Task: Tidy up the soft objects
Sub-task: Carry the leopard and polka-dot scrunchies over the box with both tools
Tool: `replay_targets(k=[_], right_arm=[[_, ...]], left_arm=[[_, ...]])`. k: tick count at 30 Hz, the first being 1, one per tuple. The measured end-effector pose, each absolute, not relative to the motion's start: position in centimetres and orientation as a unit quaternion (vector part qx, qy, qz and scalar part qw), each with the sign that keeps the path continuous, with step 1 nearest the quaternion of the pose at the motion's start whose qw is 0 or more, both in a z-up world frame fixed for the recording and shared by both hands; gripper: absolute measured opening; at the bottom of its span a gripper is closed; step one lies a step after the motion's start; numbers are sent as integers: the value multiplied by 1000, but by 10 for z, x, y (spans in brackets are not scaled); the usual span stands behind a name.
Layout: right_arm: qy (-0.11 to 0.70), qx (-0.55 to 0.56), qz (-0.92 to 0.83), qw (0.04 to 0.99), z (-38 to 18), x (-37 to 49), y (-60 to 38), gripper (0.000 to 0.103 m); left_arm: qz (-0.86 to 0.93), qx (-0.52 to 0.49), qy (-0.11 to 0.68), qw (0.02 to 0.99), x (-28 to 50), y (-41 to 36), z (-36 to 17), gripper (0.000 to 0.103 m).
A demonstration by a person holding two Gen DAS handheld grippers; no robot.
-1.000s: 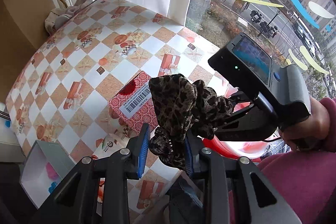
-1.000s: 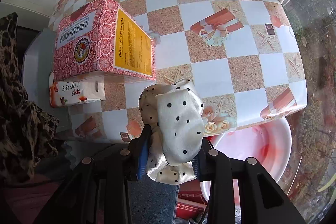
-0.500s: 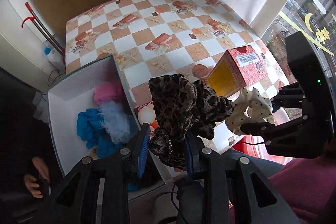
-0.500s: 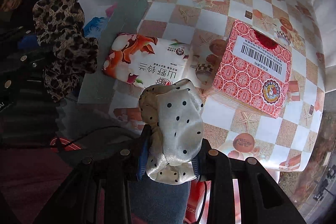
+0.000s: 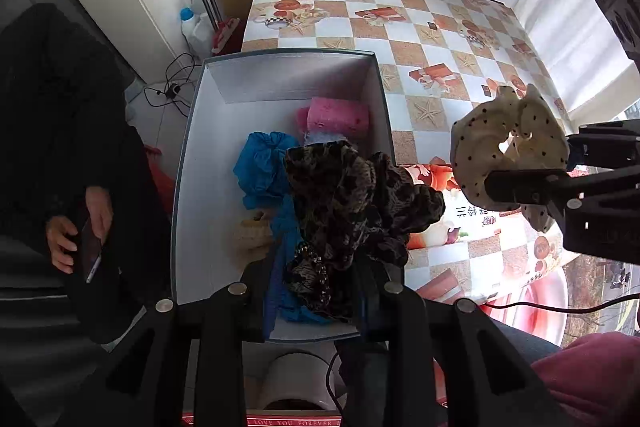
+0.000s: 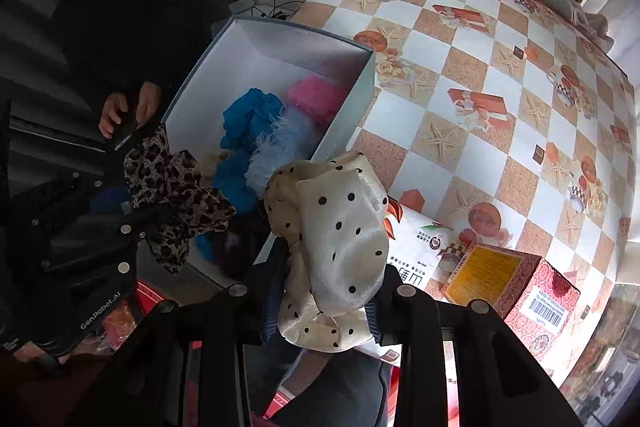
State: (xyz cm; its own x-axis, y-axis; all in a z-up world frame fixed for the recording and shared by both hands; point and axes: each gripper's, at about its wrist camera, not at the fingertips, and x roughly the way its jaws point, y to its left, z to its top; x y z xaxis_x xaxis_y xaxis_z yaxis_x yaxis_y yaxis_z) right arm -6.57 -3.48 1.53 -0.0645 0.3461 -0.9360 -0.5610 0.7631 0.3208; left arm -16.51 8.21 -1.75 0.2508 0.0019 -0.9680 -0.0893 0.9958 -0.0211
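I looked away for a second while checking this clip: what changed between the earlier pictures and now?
Both hands swung from over the table toward the white box. The leopard scrunchie in the left gripper now hangs over the box; the polka-dot scrunchie in the right gripper is near the box's table-side wall. Nothing was released: both jaws stay clamped. The blue, pink and cream items in the box, tissue pack and red carton have not moved.
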Motion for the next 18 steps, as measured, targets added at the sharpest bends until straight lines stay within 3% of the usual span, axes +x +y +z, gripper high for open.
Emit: replay_targets(k=[18], right_arm=[[646, -110, 368, 660, 12, -81, 8, 36]], left_arm=[[48, -60, 623, 778, -166, 90, -32, 33]])
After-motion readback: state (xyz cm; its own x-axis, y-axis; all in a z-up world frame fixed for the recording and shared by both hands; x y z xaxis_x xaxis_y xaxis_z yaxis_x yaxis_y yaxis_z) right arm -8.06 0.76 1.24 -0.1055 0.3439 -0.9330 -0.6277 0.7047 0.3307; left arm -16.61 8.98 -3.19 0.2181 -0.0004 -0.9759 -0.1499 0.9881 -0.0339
